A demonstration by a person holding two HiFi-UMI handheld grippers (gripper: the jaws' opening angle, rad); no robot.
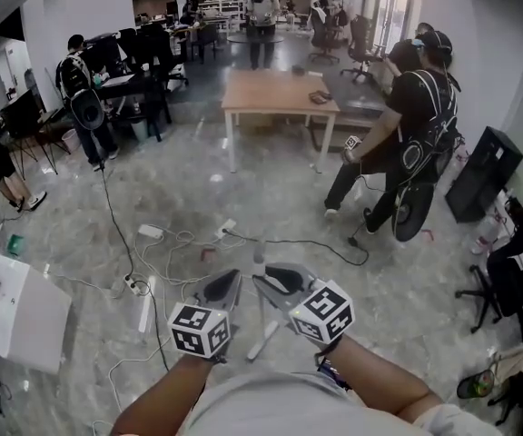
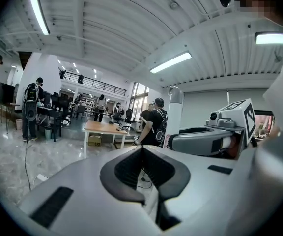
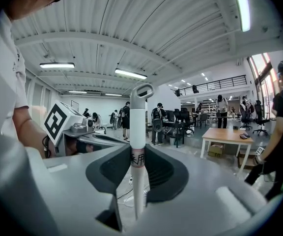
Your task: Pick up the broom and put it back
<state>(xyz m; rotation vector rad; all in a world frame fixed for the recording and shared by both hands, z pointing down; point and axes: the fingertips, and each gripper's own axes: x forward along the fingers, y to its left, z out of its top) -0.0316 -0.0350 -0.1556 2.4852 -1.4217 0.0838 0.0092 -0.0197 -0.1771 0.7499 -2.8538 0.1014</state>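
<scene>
At the bottom of the head view, just in front of the person's body, the two grippers sit side by side above a grey polished floor (image 1: 271, 198). The right gripper (image 1: 261, 278) is clamped on the broom handle (image 1: 265, 336), a slim white pole. In the right gripper view its dark pads (image 3: 163, 173) press on either side of the pole, at a taped band bearing handwritten marks. The handle stands nearly upright, its hanging loop (image 3: 142, 91) well above the jaws. Its lower part runs down toward the floor, and the broom's head cannot be made out in any view.

The left gripper (image 1: 232, 278) is just beside the right one and does not touch the pole. In the left gripper view its jaw tips meet and nothing lies between the pads (image 2: 119, 173). Only floor shows through the gap behind the tips.

Loose white cables (image 1: 182, 243) and a power strip (image 1: 151, 232) lie on the floor ahead. Farther off stands a wooden table (image 1: 275, 94), and to its right a person in black (image 1: 418, 121) leans forward.
</scene>
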